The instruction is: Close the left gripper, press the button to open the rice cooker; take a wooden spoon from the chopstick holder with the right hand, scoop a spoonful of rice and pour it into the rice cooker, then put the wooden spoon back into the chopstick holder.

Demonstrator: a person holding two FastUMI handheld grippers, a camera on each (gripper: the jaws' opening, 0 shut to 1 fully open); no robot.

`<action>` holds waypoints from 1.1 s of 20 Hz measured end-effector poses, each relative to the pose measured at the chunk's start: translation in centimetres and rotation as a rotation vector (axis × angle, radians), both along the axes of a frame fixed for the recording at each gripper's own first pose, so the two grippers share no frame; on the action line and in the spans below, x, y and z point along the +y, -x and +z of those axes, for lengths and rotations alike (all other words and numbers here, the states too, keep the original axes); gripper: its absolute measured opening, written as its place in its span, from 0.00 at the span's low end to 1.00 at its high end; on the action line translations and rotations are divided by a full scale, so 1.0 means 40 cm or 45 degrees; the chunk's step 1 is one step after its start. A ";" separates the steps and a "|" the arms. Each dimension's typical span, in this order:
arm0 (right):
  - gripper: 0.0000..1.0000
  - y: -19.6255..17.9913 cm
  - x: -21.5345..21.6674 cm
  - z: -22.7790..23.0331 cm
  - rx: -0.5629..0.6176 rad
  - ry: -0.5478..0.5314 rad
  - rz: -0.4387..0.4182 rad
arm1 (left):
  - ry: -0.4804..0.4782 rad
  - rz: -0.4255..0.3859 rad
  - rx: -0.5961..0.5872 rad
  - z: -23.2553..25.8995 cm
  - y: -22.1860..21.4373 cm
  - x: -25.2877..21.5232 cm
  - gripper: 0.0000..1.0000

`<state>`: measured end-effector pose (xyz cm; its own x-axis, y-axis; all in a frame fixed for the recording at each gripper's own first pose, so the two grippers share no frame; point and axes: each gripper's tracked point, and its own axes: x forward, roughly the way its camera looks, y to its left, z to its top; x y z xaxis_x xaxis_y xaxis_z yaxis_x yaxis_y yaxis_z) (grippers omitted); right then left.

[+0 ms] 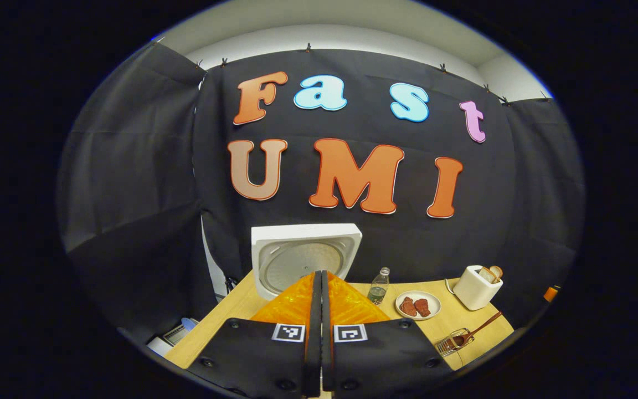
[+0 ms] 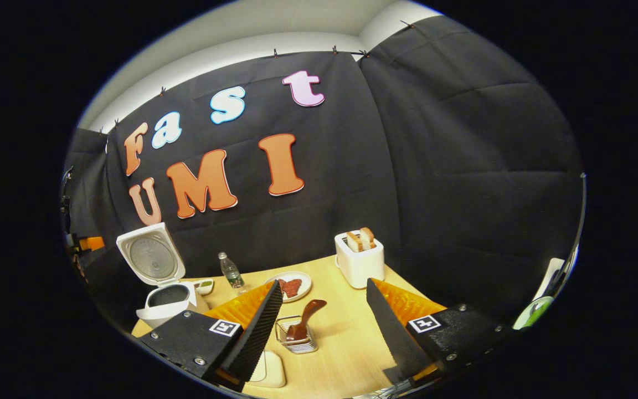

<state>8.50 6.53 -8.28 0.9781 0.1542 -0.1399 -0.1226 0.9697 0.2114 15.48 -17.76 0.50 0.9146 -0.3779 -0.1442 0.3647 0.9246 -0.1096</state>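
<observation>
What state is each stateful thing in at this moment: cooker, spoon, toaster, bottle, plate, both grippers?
Rice cooker: lid up, pot open.
Wooden spoon: standing tilted in the chopstick holder, not gripped.
Toaster: bread slices sticking up from its slots.
Bottle: upright, capped.
Plate: holds reddish food.
Left gripper: jaws shut, empty.
Right gripper: jaws wide open, empty, the holder between them farther off.

Left gripper (image 1: 319, 288) fingers pressed together — right gripper (image 2: 324, 327) fingers spread.
</observation>
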 end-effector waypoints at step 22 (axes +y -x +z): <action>0.94 -0.313 0.147 -0.378 0.414 -0.421 0.031 | 0.005 0.262 -0.083 0.087 0.159 0.272 0.97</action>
<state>21.04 12.42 -23.41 0.8870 0.2647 -0.3784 -0.0206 0.8413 0.5402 9.12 -6.88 3.97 0.9798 -0.1827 -0.0814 0.1748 0.9799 -0.0957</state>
